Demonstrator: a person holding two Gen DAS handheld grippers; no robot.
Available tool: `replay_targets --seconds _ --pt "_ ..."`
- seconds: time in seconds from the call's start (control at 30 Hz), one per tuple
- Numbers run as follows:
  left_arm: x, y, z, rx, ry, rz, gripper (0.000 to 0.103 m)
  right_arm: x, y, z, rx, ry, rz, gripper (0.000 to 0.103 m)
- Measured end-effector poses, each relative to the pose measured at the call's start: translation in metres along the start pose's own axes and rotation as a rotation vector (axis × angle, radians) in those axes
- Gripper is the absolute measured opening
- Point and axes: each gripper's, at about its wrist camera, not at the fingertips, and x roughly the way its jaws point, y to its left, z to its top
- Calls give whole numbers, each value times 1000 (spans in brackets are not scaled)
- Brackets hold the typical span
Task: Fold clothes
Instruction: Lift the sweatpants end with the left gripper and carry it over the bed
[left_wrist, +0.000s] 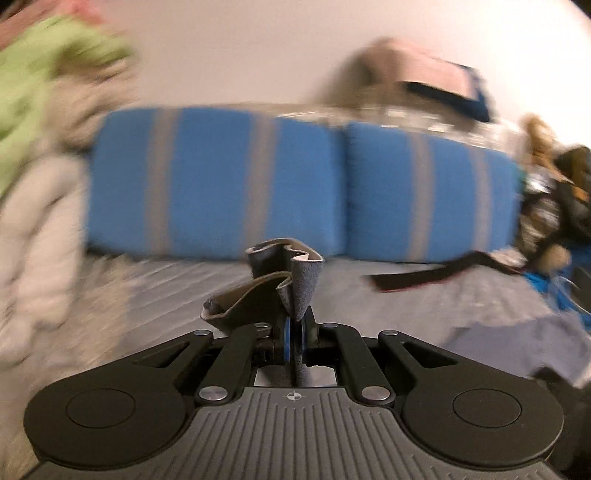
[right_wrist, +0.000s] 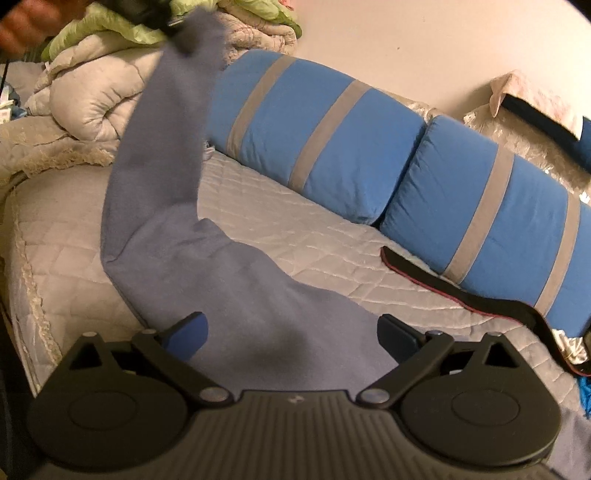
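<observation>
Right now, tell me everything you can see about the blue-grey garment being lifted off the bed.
The blue-grey garment looks like soft, fleecy cloth. One long, narrow part rises up and left off the quilted mattress; its bunched end, with a pale edge, is clamped in the shut jaws of the left gripper. The wider rest lies flat on the mattress, passing under the open right gripper, which does not grip it.

The left gripper (left_wrist: 295, 334) is fully closed with its blue pads clamped on a bunched fold of grey-blue garment (left_wrist: 301, 280), while the right gripper (right_wrist: 293, 334) stands wide open, fingers (right_wrist: 190, 332) spread and gripping nothing.
</observation>
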Motion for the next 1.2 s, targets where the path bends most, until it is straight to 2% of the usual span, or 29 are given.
replay_targets --seconds 0.13,0.2,0.23,0.33,0.37,0.47,0.73,0.83,0.9,1.0,1.17,1.2 --pt "18 73 -26 -151 73 135 5 3 1 0 27 3 55 82" --pt "36 113 -49 -253 144 172 5 5 3 3 43 -2 92 68" --pt "44 129 -60 -311 176 167 5 6 4 4 52 -5 109 64" --pt "61 164 -92 -466 245 133 5 14 5 13 133 -14 166 35" --pt "66 167 -100 -479 259 130 5 18 7 18 149 -18 176 23" --pt "77 177 -120 -511 291 116 5 36 16 33 153 -31 194 12" --pt "67 202 -141 -605 236 12 5 118 57 74 150 20 250 6" --pt "67 200 -142 -626 226 -2 5 158 63 77 192 160 218 1" --pt "64 198 -138 -620 223 -1 5 165 62 75 216 165 222 1" --pt "49 190 -123 -585 188 -5 5 153 50 76 261 137 258 1" --pt "11 159 -76 -478 88 -31 5 113 28 70 246 108 250 2" --pt "2 147 -65 -447 65 -39 5 104 23 66 240 100 250 7"
